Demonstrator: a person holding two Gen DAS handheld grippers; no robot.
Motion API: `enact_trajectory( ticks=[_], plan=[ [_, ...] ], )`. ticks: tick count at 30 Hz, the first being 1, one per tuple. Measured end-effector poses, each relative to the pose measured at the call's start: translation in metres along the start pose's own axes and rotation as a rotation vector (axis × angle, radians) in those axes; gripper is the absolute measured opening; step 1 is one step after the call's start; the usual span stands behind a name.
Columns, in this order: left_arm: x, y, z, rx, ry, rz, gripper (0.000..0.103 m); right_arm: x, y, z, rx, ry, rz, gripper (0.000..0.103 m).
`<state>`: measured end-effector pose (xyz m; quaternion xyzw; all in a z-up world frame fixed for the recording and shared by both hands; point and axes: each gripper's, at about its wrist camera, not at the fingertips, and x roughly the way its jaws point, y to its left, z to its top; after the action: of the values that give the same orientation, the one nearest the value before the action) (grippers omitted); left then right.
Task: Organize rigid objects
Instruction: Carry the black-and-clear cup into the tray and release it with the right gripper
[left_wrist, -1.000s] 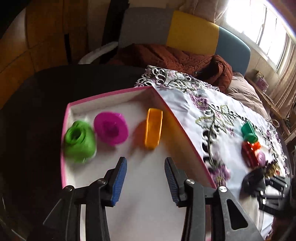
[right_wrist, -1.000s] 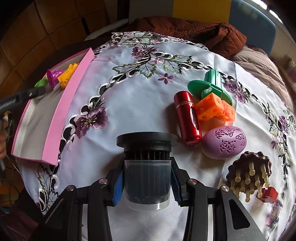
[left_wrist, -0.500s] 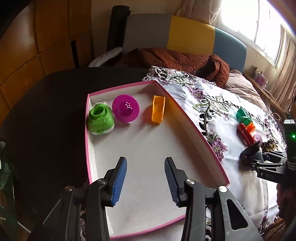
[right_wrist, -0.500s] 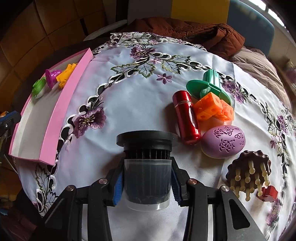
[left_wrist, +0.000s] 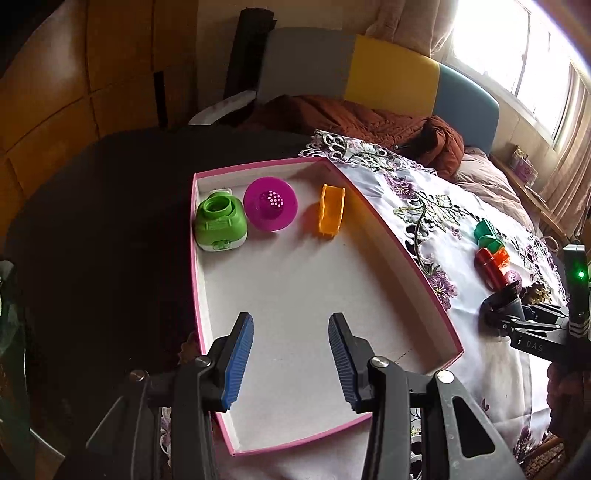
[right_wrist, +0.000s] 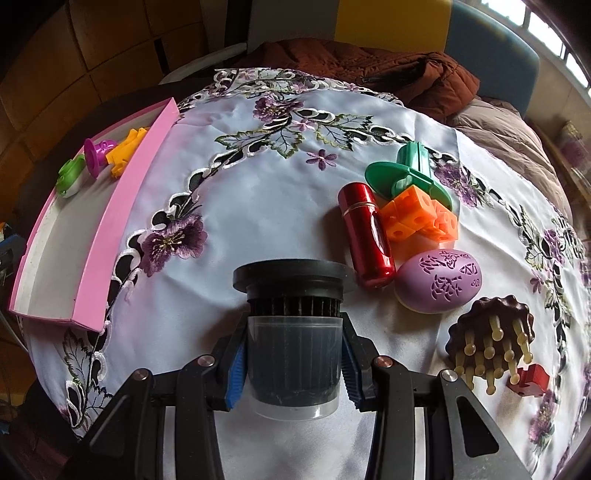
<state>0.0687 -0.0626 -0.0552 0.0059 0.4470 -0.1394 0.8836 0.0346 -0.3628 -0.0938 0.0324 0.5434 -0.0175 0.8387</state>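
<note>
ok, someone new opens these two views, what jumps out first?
Probably the right claw, shut on a dark ribbed canister with a clear sleeve, dead centre of its view. Next, the bright cluster on the flowered cloth to its right: red cylinder, orange blocks, purple egg. In the left view, the pink-rimmed tray holds three toys along its far end.
</note>
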Motion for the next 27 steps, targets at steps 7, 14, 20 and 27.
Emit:
enact_trajectory(
  ticks=[7, 14, 20, 27],
  plan=[
    [-0.001, 0.011, 0.000, -0.048, -0.008, -0.006, 0.043, -0.027, 0.033, 0.014, -0.017, -0.087, 0.065, 0.043],
    [-0.008, 0.027, -0.001, -0.083, -0.023, 0.001, 0.043, -0.045, 0.108, 0.046, -0.142, -0.159, 0.190, 0.043],
    [-0.009, 0.046, -0.005, -0.127, -0.019, 0.017, 0.043, -0.025, 0.156, 0.070, -0.200, -0.142, 0.245, 0.043],
    [-0.007, 0.056, -0.008, -0.151, -0.009, 0.017, 0.042, 0.027, 0.180, 0.089, -0.219, -0.060, 0.192, 0.045]
  ],
)
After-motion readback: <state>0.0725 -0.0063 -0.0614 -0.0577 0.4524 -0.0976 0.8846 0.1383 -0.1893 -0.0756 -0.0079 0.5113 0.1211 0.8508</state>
